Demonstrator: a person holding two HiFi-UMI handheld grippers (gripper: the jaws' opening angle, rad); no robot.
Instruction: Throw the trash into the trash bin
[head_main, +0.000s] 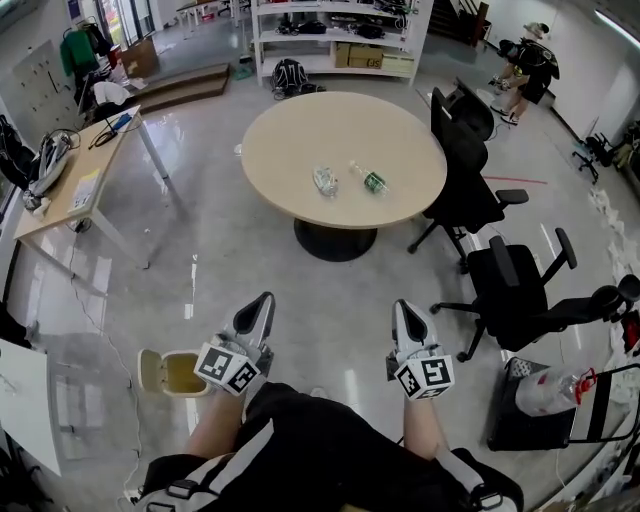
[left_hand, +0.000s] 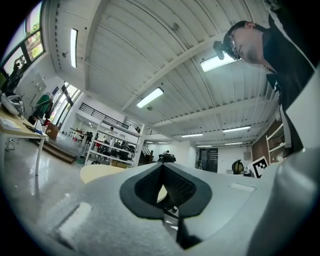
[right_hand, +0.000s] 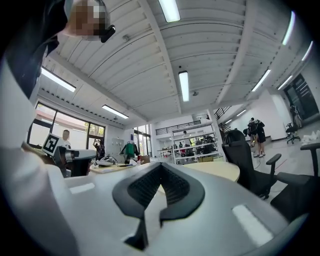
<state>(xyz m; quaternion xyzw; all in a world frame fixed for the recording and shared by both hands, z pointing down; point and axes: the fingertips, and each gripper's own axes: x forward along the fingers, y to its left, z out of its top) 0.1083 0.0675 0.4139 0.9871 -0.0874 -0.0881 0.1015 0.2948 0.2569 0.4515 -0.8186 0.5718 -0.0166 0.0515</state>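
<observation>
Two crushed clear plastic bottles, one plain (head_main: 325, 181) and one with a green label (head_main: 372, 180), lie near the middle of a round beige table (head_main: 290, 140) ahead of me. A small beige trash bin (head_main: 172, 372) with its lid up stands on the floor at my lower left, beside the left gripper. My left gripper (head_main: 262, 302) and right gripper (head_main: 402, 308) are held side by side over the floor, well short of the table. Both point towards it. Each one's jaws are shut with nothing between them (left_hand: 162, 187) (right_hand: 159, 185).
Black office chairs (head_main: 468, 165) (head_main: 520, 290) stand right of the table. A long desk (head_main: 75, 185) lies at the left and white shelving (head_main: 340, 40) at the back. A person (head_main: 525, 65) stands far right. A black cart with a plastic bottle (head_main: 550, 390) sits lower right.
</observation>
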